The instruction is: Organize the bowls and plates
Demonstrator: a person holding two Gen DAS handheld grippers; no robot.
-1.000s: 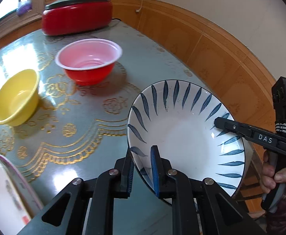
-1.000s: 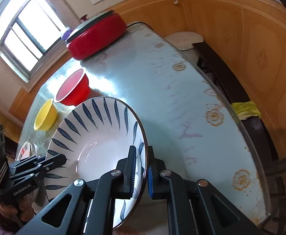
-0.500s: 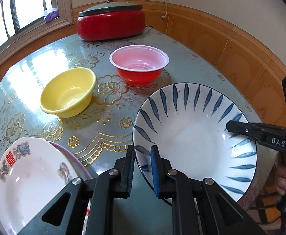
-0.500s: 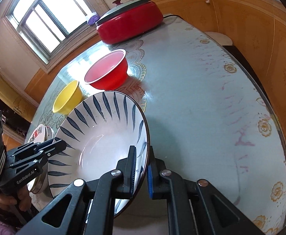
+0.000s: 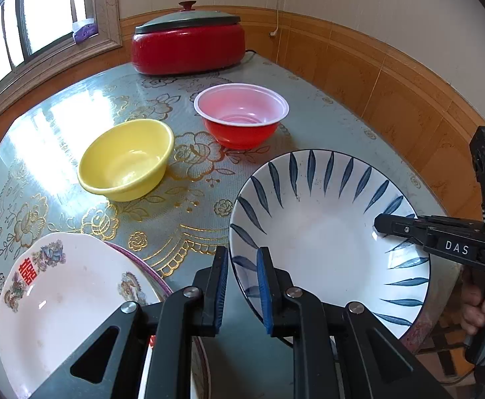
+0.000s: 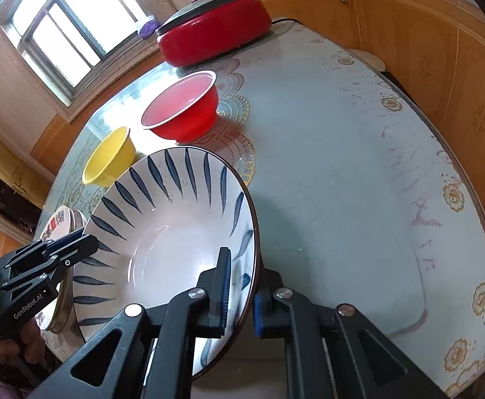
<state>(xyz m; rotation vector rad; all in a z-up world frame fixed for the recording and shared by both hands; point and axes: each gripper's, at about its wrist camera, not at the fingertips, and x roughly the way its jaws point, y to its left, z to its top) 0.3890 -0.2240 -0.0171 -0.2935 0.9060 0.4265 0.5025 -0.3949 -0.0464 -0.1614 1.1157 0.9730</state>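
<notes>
A white plate with blue leaf strokes [image 5: 329, 232] [image 6: 172, 229] is held above the table by both grippers. My left gripper [image 5: 241, 294] is shut on its near-left rim. My right gripper [image 6: 242, 287] is shut on the opposite rim and shows at the right of the left wrist view [image 5: 380, 226]. A stack of plates with a red-character plate on top [image 5: 63, 296] lies to the left, just beside the held plate. A yellow bowl [image 5: 126, 159] and a red bowl [image 5: 242, 116] stand farther back.
A red electric pot with a grey lid [image 5: 189, 46] stands at the table's far edge by the window. The round table has a patterned glass top [image 6: 342, 153]. A wood-panelled wall [image 5: 392, 76] runs close along the right.
Both grippers have carried the blue-leaf plate leftward over the table. The plate stack has come into view at the left and now lies close beside the held plate.
</notes>
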